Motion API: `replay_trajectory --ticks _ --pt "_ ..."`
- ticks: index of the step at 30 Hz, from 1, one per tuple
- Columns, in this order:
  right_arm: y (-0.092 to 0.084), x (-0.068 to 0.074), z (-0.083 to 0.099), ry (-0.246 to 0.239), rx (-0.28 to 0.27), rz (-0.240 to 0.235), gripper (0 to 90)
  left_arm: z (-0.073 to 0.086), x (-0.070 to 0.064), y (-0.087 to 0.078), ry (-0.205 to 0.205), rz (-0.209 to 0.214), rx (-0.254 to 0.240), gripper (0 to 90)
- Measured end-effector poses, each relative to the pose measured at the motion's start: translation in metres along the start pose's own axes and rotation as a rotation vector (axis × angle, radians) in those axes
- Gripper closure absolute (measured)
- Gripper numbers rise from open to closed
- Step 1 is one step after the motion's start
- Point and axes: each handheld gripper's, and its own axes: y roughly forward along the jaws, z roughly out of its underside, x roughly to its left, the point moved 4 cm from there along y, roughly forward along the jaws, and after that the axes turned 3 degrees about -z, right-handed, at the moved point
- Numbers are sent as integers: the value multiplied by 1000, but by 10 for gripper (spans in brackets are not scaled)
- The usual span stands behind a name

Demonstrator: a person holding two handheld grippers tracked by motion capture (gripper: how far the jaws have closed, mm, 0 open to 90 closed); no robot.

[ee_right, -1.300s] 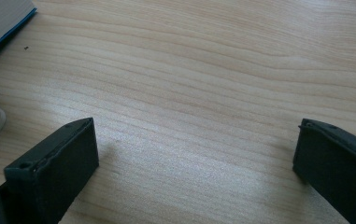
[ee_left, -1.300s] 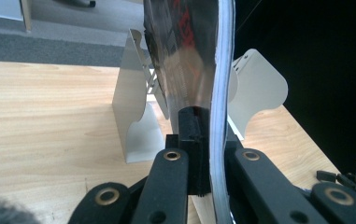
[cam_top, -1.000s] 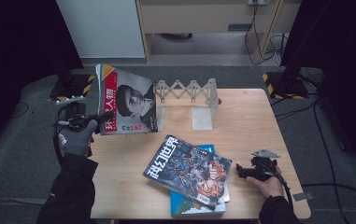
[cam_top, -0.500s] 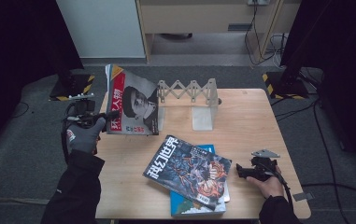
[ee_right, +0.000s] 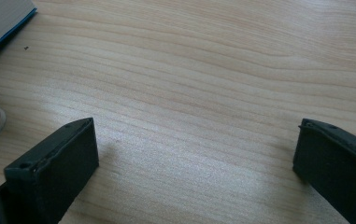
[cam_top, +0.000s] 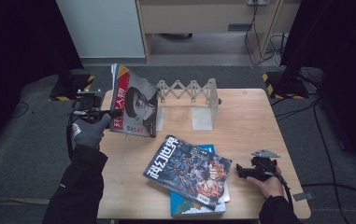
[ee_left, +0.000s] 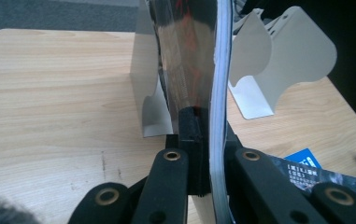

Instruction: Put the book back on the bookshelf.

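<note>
A magazine [cam_top: 135, 105] with a red spine band and a dark portrait cover stands nearly upright, tilted slightly, in the upper left of the high view, above the worktop's [cam_top: 250, 121] left edge. In the left gripper view its glossy cover and white page edges [ee_left: 220, 93] rise edge-on at the frame's centre.

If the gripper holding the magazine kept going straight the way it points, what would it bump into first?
Probably the white folding book rack. The left gripper is shut on the upright magazine, and its view looks straight at the rack's dividers just past the magazine. How far off they are is hard to judge.
</note>
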Motion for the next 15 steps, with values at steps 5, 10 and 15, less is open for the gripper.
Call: replay_trajectory --ticks 5,10,15 --pt "0 0 0 1 -1 1 4 -5 -1 2 3 -17 20 863" --pt "0 0 0 0 0 0 4 -13 -5 6 -7 -42 48 863" --pt "0 0 0 1 0 0 4 -17 -8 5 -17 -62 63 863"
